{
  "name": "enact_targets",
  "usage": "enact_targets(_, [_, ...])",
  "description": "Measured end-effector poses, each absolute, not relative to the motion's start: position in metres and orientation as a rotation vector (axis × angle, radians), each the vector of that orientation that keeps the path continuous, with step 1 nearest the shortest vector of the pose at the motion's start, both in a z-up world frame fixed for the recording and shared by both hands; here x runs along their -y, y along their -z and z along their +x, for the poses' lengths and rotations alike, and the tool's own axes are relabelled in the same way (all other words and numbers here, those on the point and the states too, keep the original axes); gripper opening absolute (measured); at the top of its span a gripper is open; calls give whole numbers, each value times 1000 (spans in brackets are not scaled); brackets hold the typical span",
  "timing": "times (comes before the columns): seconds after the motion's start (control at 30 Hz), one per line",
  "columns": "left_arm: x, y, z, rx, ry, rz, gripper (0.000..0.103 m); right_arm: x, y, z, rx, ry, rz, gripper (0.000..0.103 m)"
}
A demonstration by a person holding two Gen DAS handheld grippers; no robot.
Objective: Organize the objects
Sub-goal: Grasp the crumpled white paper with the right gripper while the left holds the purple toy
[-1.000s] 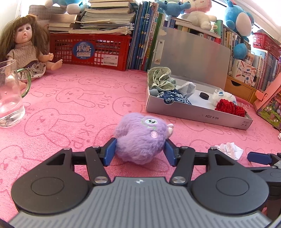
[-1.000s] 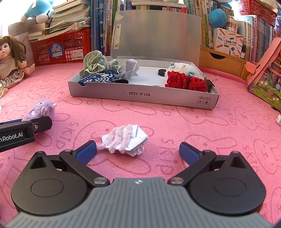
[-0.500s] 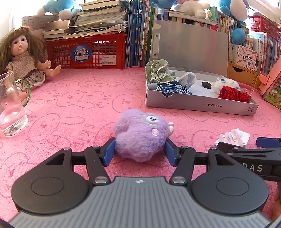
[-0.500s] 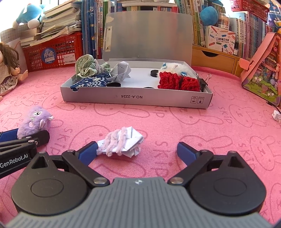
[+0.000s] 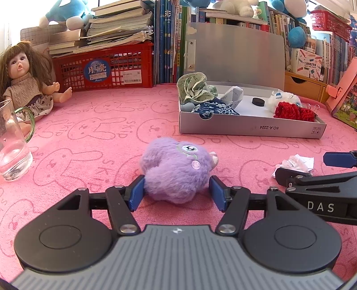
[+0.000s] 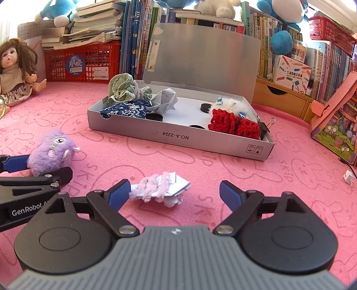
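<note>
A child's room at home: a doll (image 5: 24,80) sits on a pink bunny-print cloth (image 5: 89,125) beside a red plastic crate (image 5: 104,67) piled with workbooks. Behind, shelves of upright books (image 6: 330,51) carry blue and white plush toys (image 6: 281,11). A small wooden drawer unit (image 6: 283,98) stands at the shelf's foot, and a colourful picture book (image 6: 337,125) leans nearby.

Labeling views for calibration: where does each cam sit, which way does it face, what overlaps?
Left wrist: on the left gripper, looking forward along its fingers at the purple plush between them; the right gripper shows at right.
Right wrist: on the right gripper, facing the paper-and-yarn scrap; the left gripper's fingers show at left.
Shared: plush, scrap, grey box, doll.
</note>
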State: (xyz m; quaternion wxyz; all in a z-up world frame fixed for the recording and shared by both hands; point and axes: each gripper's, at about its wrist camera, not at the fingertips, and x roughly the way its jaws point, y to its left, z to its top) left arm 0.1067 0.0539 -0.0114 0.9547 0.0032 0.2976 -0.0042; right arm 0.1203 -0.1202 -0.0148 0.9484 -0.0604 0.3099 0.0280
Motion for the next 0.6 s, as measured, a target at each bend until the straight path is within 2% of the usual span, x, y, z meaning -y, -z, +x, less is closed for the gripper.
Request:
enact_targets(0.37, [-55, 11, 107, -604, 11, -9, 68, 114, 23, 124, -616, -37, -148, 91])
enact_targets(0.6, [-53, 11, 107, -607, 8, 4, 70, 108, 22, 121, -610, -78, -143, 74])
